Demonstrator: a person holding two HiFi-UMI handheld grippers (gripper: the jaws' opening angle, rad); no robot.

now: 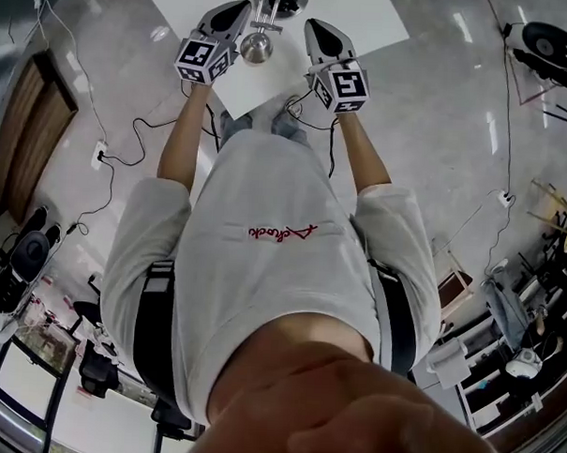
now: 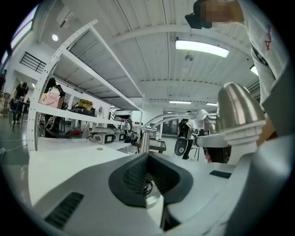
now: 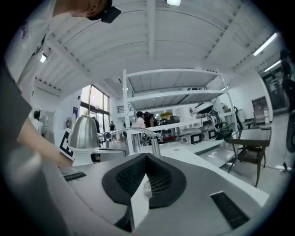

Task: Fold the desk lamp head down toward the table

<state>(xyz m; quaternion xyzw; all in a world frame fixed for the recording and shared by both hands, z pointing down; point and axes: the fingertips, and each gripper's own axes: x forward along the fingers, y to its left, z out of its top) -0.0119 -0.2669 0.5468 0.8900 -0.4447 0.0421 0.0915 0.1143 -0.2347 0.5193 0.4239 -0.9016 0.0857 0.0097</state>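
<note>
The left gripper (image 1: pixel 242 7) and the right gripper (image 1: pixel 311 27) are seen at the top centre of the head view, each with its jaws closed together on nothing. The silver desk lamp head (image 1: pixel 257 48) is flanked by them over a white table (image 1: pixel 368 13). Around it a glossy grey floor (image 1: pixel 438 115) and white shelving (image 3: pixel 175 94) are seen.

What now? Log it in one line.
left gripper: shut, empty | right gripper: shut, empty | lamp head: between both grippers, not gripped

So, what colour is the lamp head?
Shiny silver metal. The lamp head shows best in the left gripper view.
</note>
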